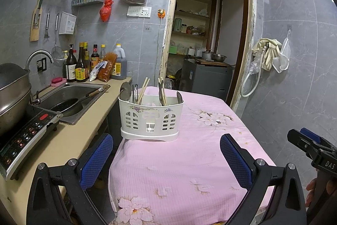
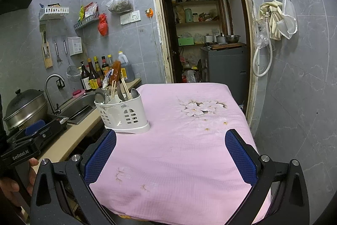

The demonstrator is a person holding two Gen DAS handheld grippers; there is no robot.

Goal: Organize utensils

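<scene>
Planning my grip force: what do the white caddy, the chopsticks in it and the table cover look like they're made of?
Caddy: moulded plastic, glossy white, with cut-out window slots and a printed flower pattern. Chopsticks: pale tan, matte, probably wood or bamboo. Table cover: pink woven cloth, with a fine waffle texture and soft folds at its edges.

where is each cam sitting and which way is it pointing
Left wrist: sits on the left gripper, low over the near edge of the pink table, facing the white utensil holder, sink and doorway; its own open fingers show, plus the right gripper at the right edge.
Right wrist: sits on the right gripper, further right, facing the table and doorway; its open fingers show, plus the left gripper and a hand at the left edge.
Shared: holder, table, sink, doorway.
</scene>
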